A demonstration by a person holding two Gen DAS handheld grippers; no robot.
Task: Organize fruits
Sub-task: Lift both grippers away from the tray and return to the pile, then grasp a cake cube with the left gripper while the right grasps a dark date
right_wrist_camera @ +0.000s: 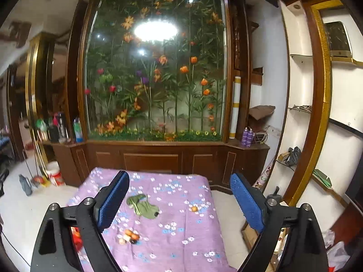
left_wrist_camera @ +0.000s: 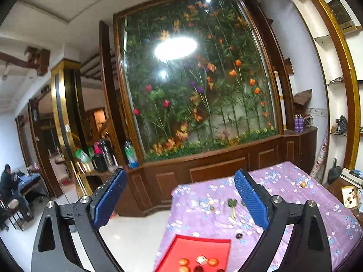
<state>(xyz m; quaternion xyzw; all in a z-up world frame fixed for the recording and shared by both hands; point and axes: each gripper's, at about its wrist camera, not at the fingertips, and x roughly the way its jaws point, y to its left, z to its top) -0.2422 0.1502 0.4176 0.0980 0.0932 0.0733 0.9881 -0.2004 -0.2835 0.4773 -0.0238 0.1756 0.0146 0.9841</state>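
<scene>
My left gripper (left_wrist_camera: 180, 176) is open and empty, held high over the near left of a table with a purple flowered cloth (left_wrist_camera: 295, 206). Below it a red tray (left_wrist_camera: 192, 246) holds two orange-red fruits (left_wrist_camera: 213, 262), a white piece (left_wrist_camera: 202, 259) and a dark fruit. My right gripper (right_wrist_camera: 179, 178) is also open and empty above the same cloth (right_wrist_camera: 181, 226). On the cloth lie leafy greens (right_wrist_camera: 143, 206), a lone orange fruit (right_wrist_camera: 194, 208) and a cluster of small fruits (right_wrist_camera: 130, 235). The red tray (right_wrist_camera: 77, 238) is mostly hidden behind the right gripper's left finger.
A tall glass case of artificial flowers (right_wrist_camera: 154, 68) on a wooden cabinet (right_wrist_camera: 158, 158) stands behind the table. Wall shelves (right_wrist_camera: 299, 108) curve along the right. A bucket (right_wrist_camera: 55, 175) and a grey bottle (right_wrist_camera: 25, 184) sit on the floor. A person (left_wrist_camera: 9, 181) sits far left.
</scene>
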